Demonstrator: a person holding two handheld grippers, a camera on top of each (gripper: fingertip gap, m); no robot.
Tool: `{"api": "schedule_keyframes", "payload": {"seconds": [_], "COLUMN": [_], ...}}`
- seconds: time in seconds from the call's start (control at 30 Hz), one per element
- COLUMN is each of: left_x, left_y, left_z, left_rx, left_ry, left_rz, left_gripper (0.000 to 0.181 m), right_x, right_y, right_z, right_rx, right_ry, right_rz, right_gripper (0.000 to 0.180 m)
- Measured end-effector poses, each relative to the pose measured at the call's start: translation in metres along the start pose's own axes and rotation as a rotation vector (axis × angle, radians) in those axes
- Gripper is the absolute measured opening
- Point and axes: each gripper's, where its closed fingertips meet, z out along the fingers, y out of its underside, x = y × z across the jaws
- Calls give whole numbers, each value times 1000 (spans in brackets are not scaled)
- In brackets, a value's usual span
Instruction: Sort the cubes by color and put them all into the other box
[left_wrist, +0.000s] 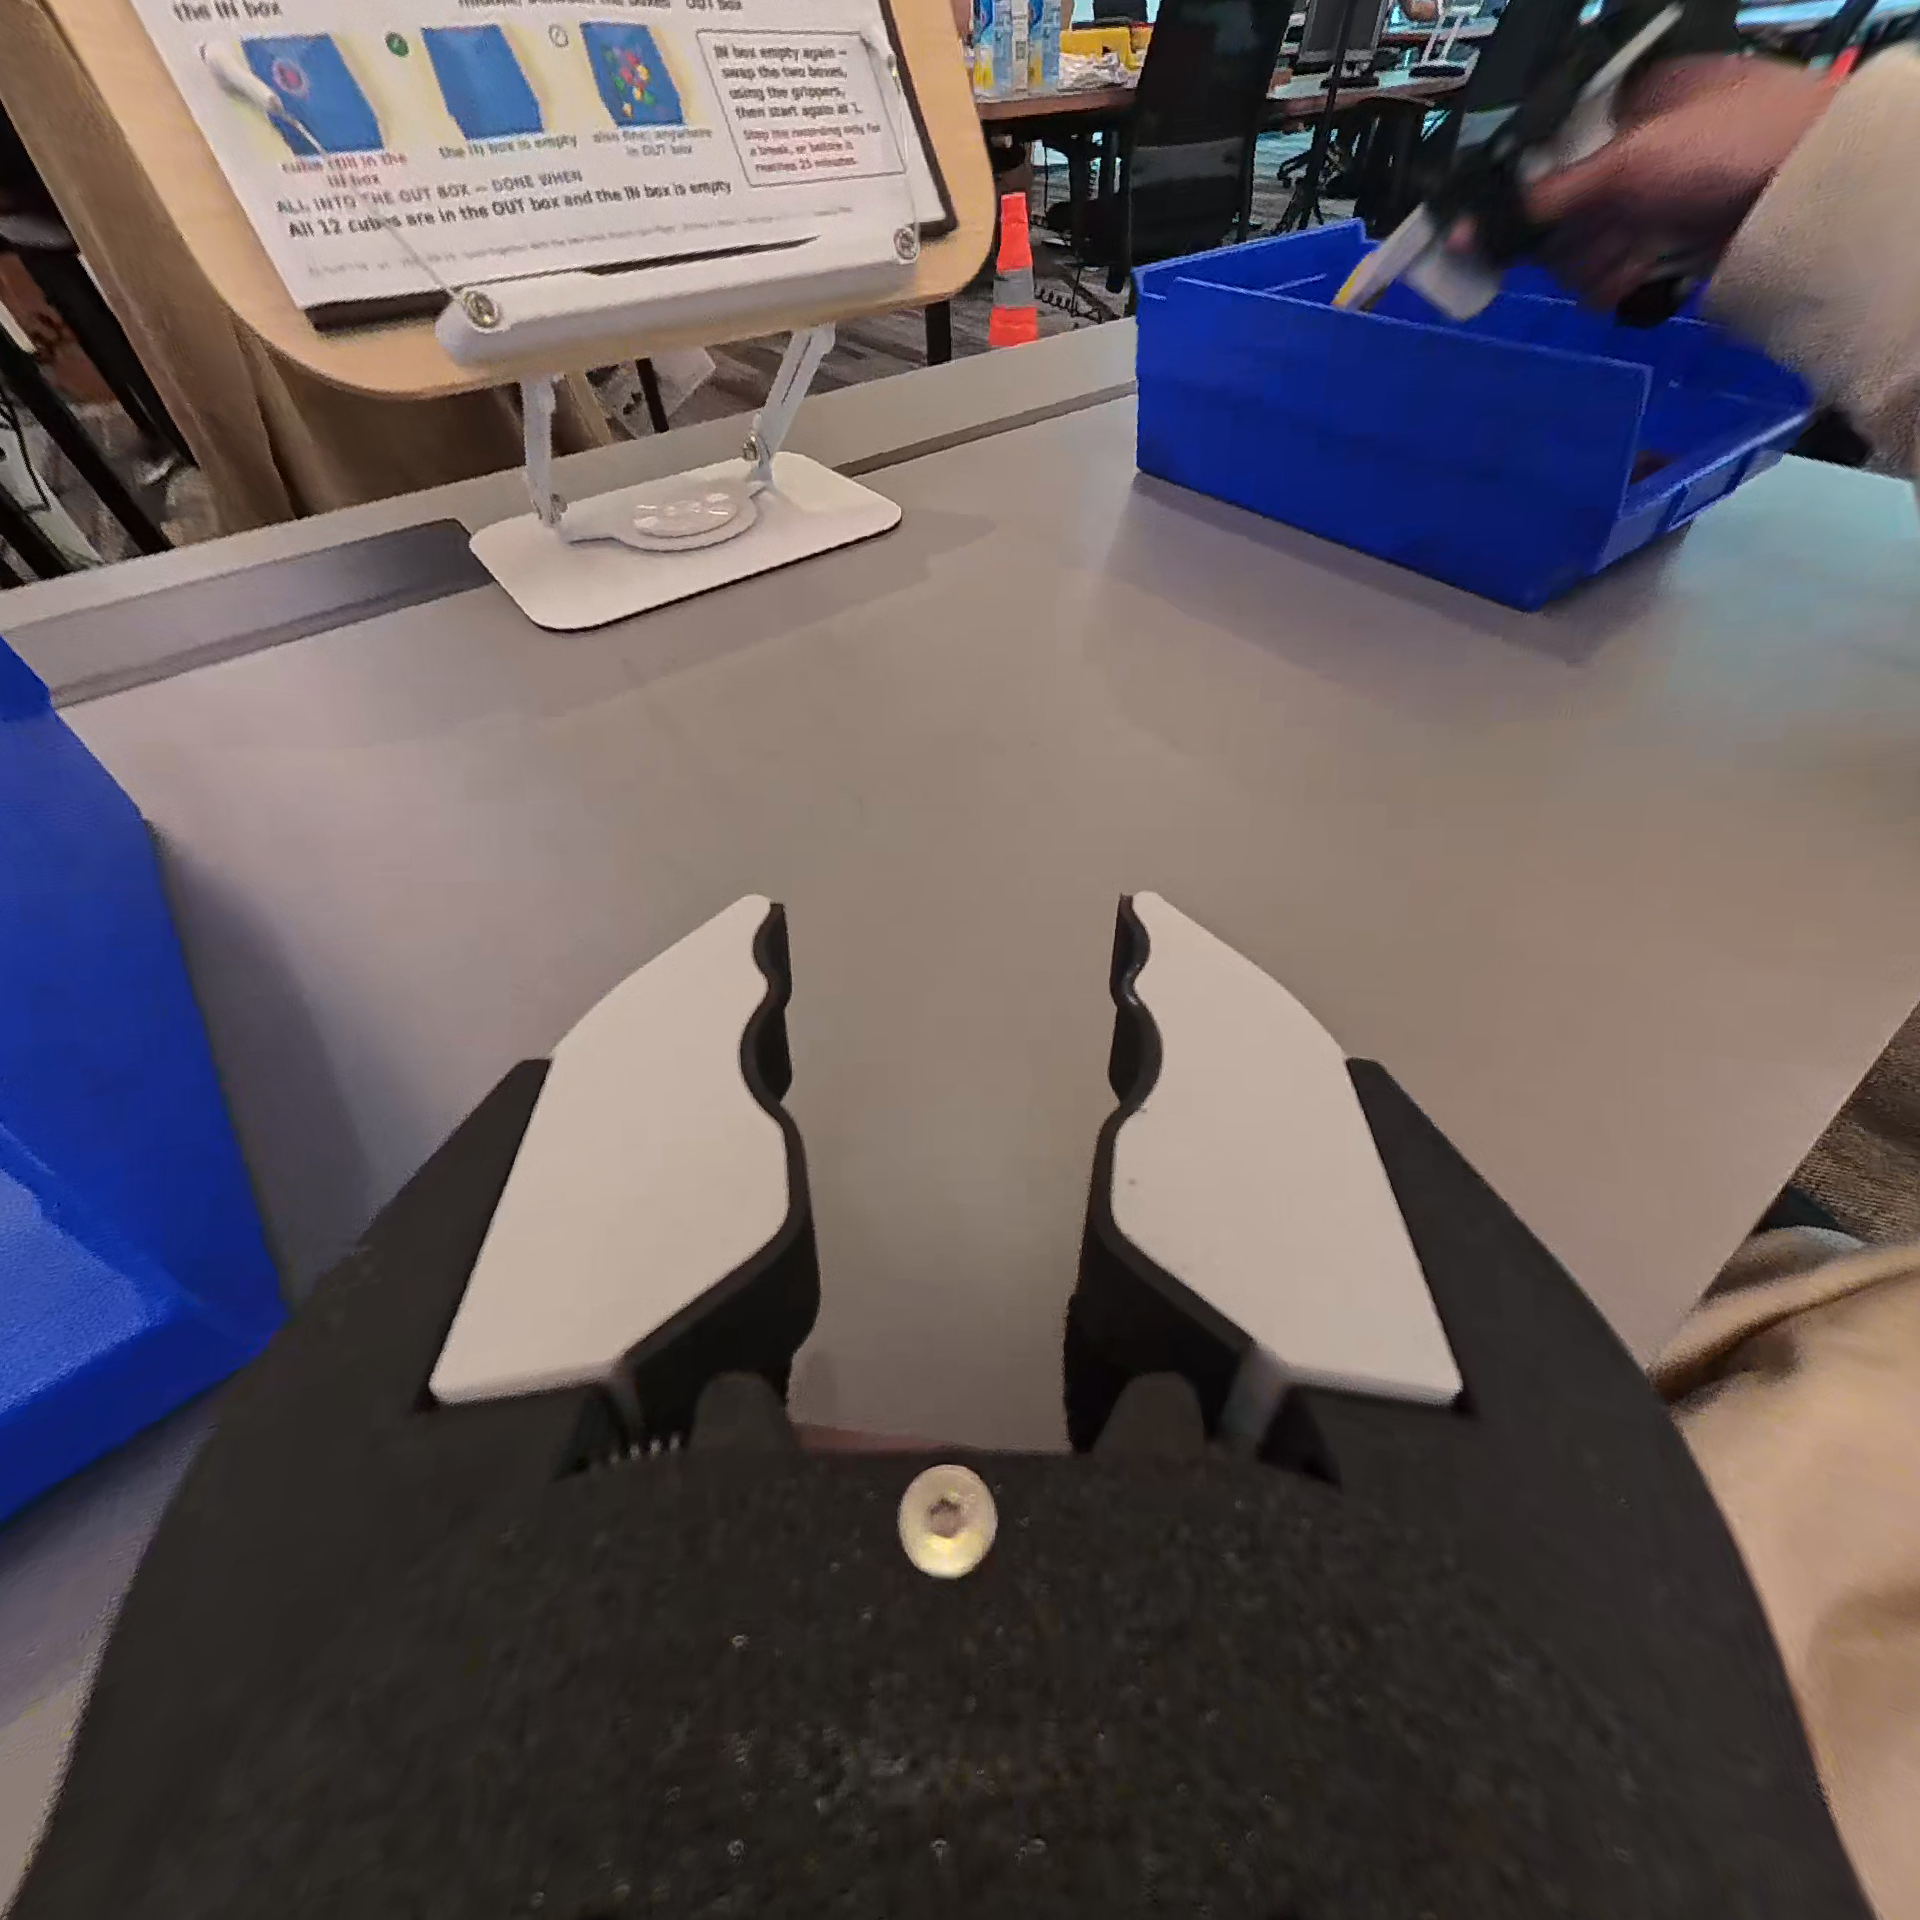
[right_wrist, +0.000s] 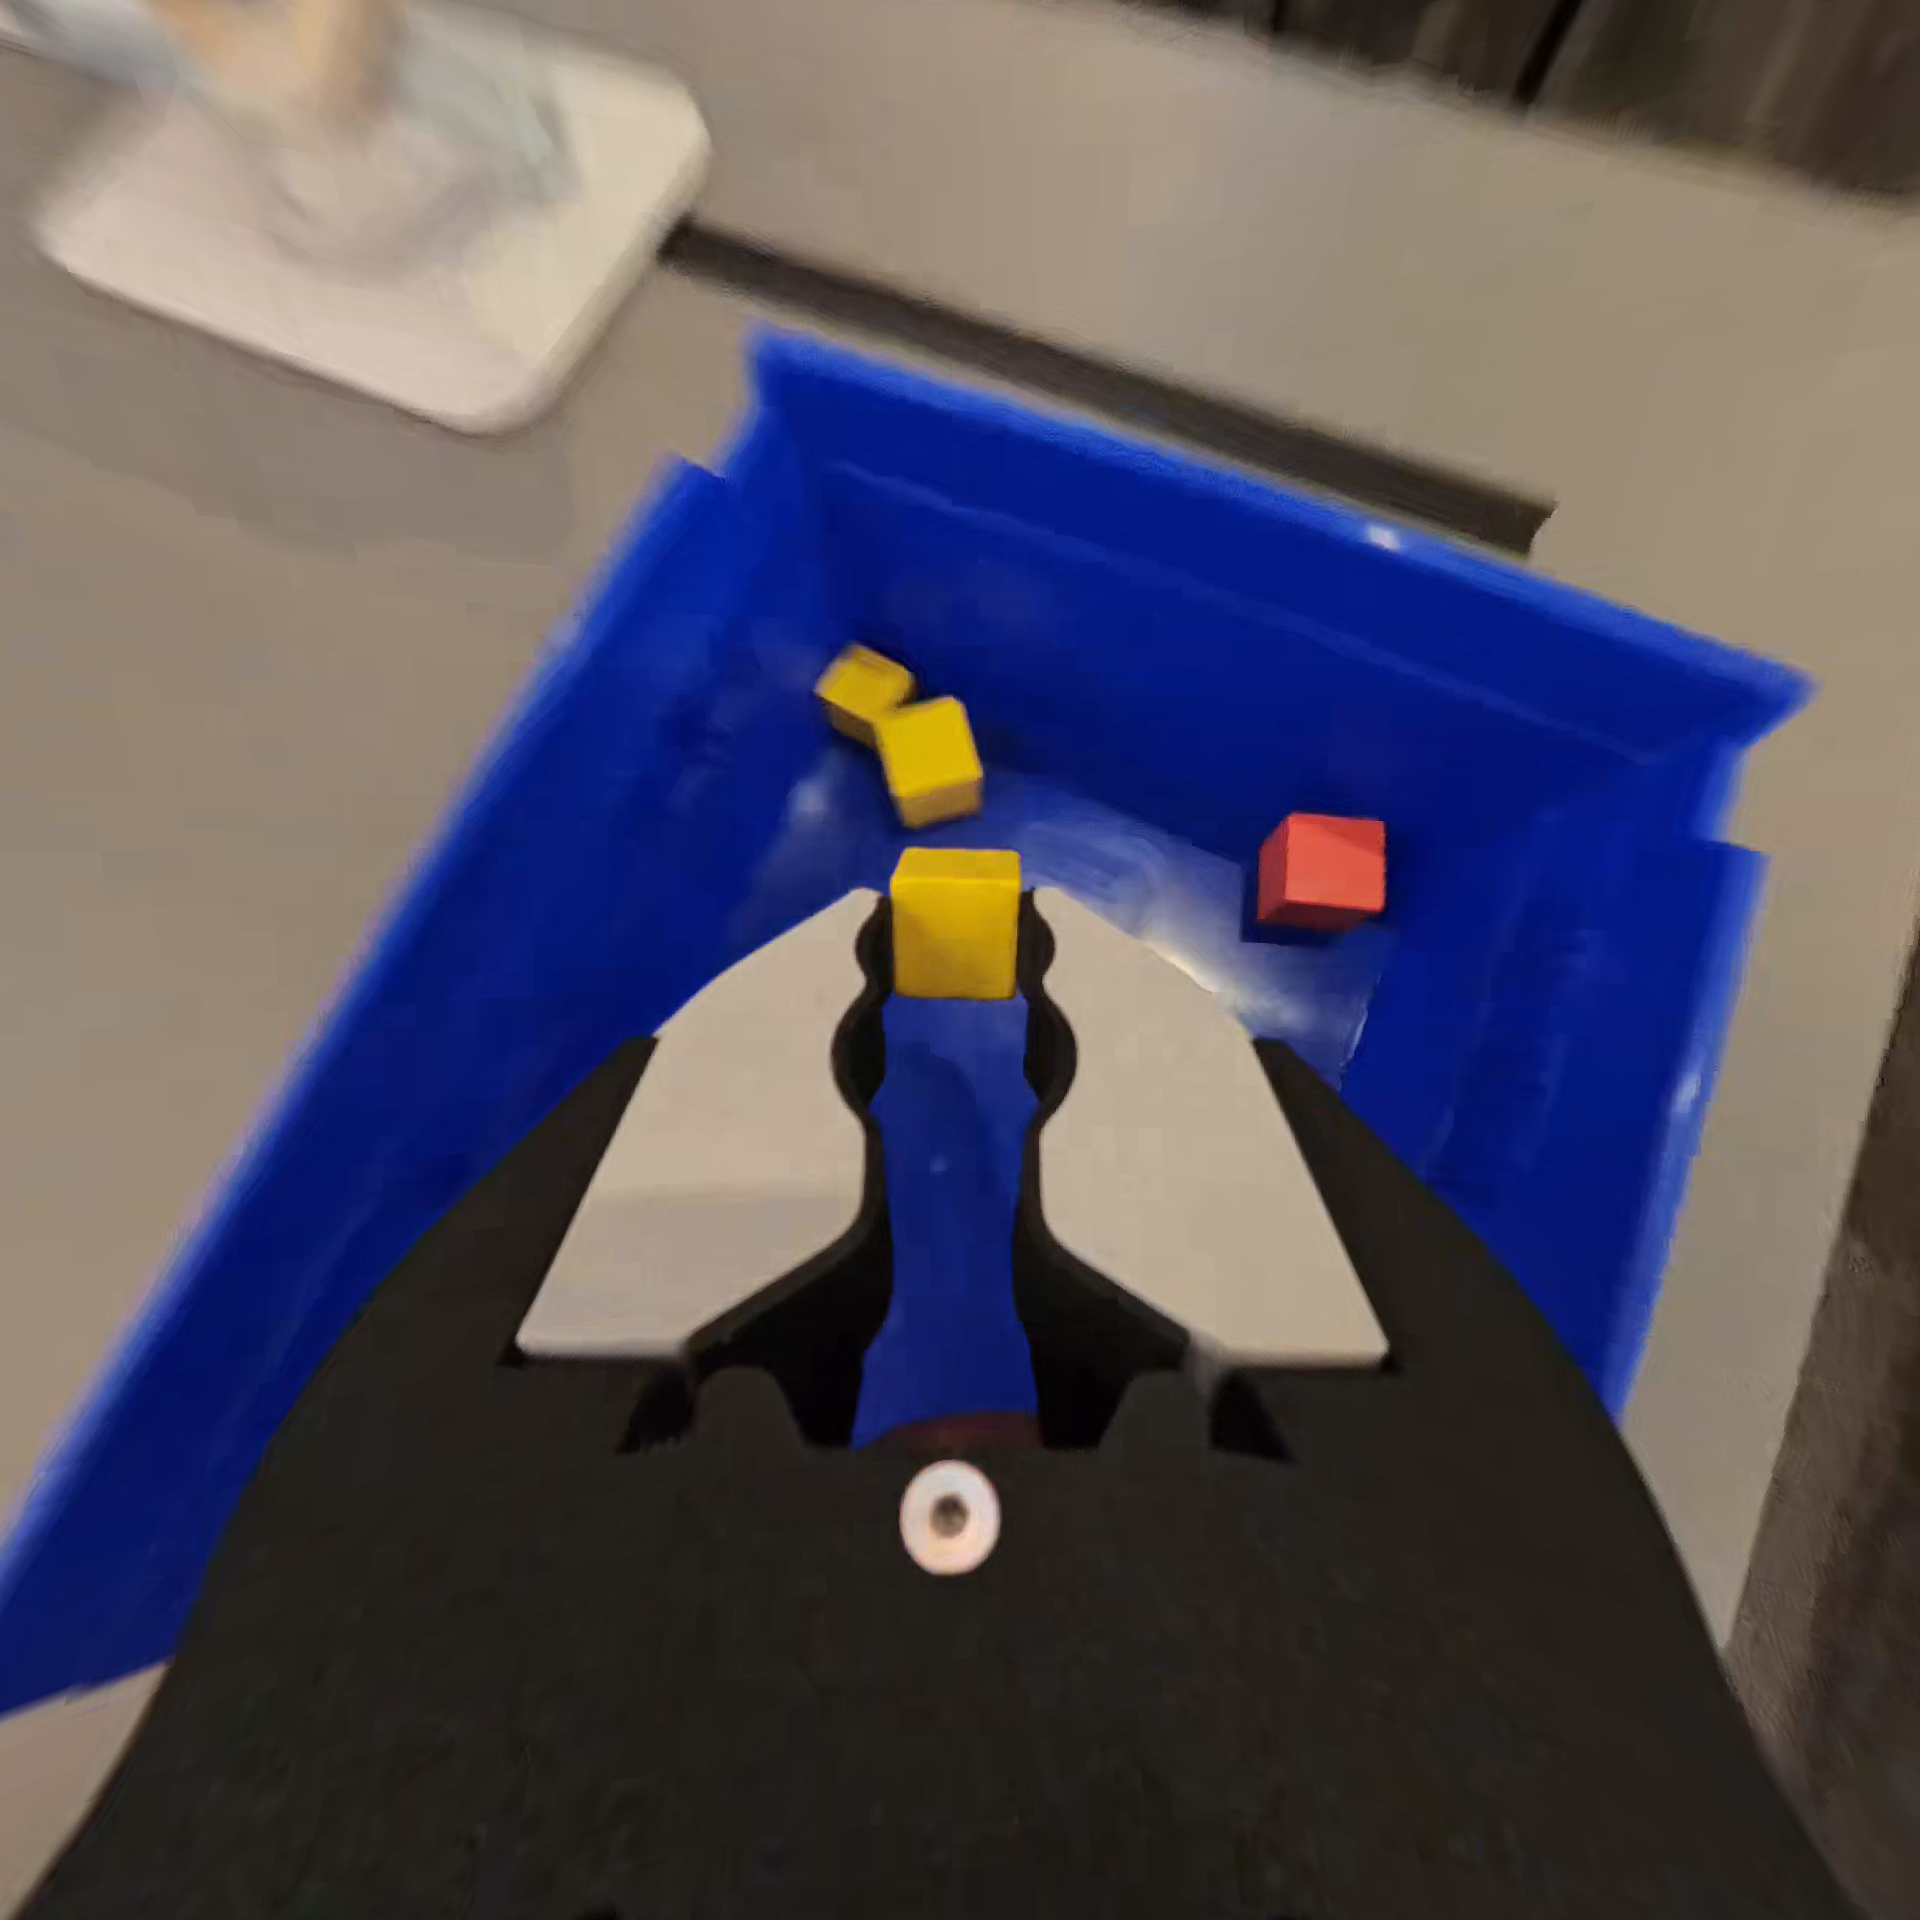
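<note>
My right gripper (right_wrist: 954, 914) is shut on a yellow cube (right_wrist: 954, 930) and holds it over the inside of a blue box (right_wrist: 1143, 488). Two more yellow cubes (right_wrist: 930, 758) (right_wrist: 862, 688) lie together near the box's far left corner. A red cube (right_wrist: 1322, 871) lies at its right side. My left gripper (left_wrist: 948, 920) is open and empty above the bare grey table (left_wrist: 1039, 748). The same blue box (left_wrist: 1382, 457) shows far right in the left wrist view, with the right gripper (left_wrist: 1403, 265) blurred above it. A second blue box (left_wrist: 94, 1039) is at the left edge.
A white stand (left_wrist: 686, 530) holds an instruction board (left_wrist: 582, 166) at the table's far side; its base (right_wrist: 395, 239) also shows in the right wrist view. The table's right edge (left_wrist: 1808, 1132) is near. An orange cone (left_wrist: 1013, 275) and chairs stand beyond the table. My hands' fingertips stand some 50 centimetres from each other.
</note>
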Motion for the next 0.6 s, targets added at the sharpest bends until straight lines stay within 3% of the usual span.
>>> {"api": "schedule_keyframes", "payload": {"seconds": [0.13, 0.33, 0.4, 0.47, 0.6], "left_x": [-7, -9, -5, -2, 1], "left_y": [4, 15, 18, 21, 25], "left_z": [2, 8, 11, 12, 10], "left_rx": [-16, -52, -65, -75, -84], "left_ry": [-17, -14, 8, 22, 27], "left_rz": [-16, -14, -25, -21, 14], "left_gripper": [59, 59, 60, 60, 61], "right_x": [13, -18, -21, -20, -27], "right_y": [24, 24, 20, 18, -13], "right_z": [73, 104, 107, 100, 42], "right_rx": [-243, -336, -330, -324, -102], "right_ry": [-31, -101, -108, -104, -156], "right_rz": [-80, -101, -73, -22, 51], "right_gripper": [23, 23, 23, 39, 43]}}
